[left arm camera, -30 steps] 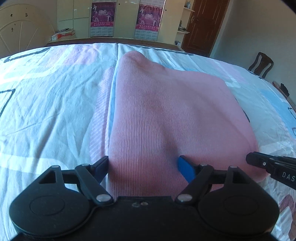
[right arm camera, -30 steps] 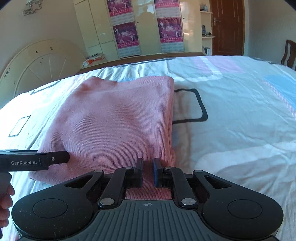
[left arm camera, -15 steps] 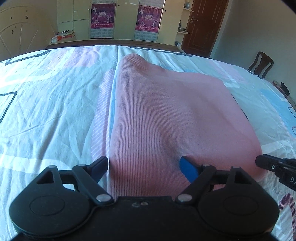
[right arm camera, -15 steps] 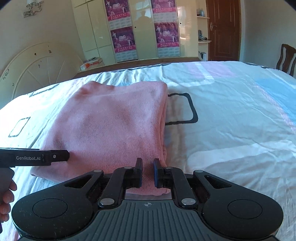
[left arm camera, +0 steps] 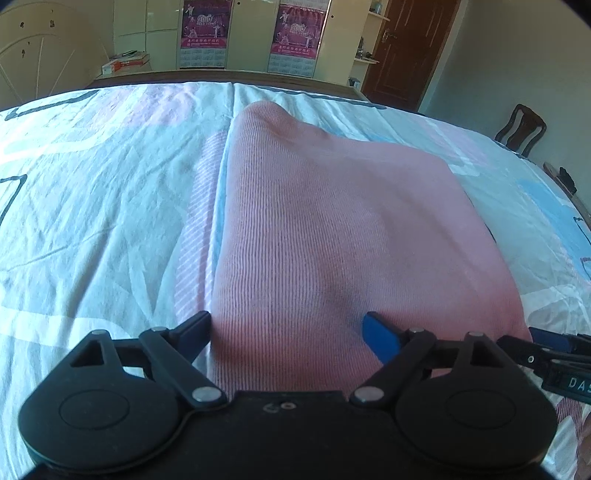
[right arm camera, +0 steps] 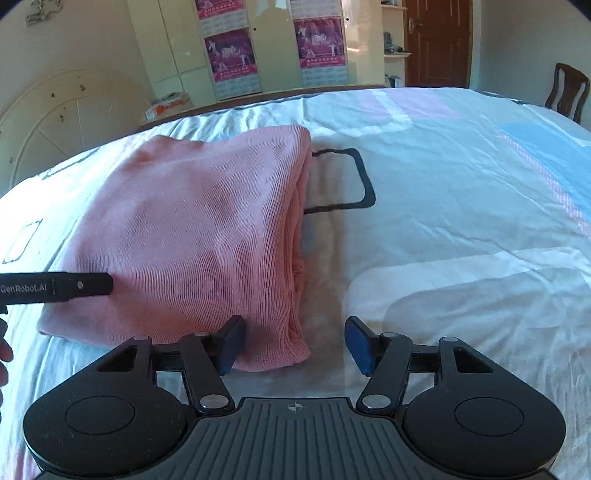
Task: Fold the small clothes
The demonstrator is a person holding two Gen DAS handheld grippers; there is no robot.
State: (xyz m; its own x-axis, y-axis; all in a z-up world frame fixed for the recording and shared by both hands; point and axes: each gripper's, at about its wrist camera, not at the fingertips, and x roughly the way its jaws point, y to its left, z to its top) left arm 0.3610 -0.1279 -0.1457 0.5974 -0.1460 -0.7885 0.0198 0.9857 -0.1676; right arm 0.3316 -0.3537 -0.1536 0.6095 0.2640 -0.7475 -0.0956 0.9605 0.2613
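The right tool (right arm camera: 293, 345) has just been opening; its jaws stand apart, the near corner of the pink knit garment (right arm camera: 192, 236) between them but unpinched. The left tool (left arm camera: 286, 330) is released too and widening, straddling the garment's near edge at the lower centre of its view. The garment lies folded into a thick rectangle with stacked layers, so the fold looks finished or nearly so. It rests on a rumpled patterned bedsheet (right arm camera: 461, 206). Beyond: cupboards with posters (right arm camera: 229, 55), a brown door (left arm camera: 406, 51), a chair (right arm camera: 567, 92).

"GenRobot.AI" on left gripper (right arm camera: 55, 287) side; "2010" on wall calendar posters (left arm camera: 293, 33).
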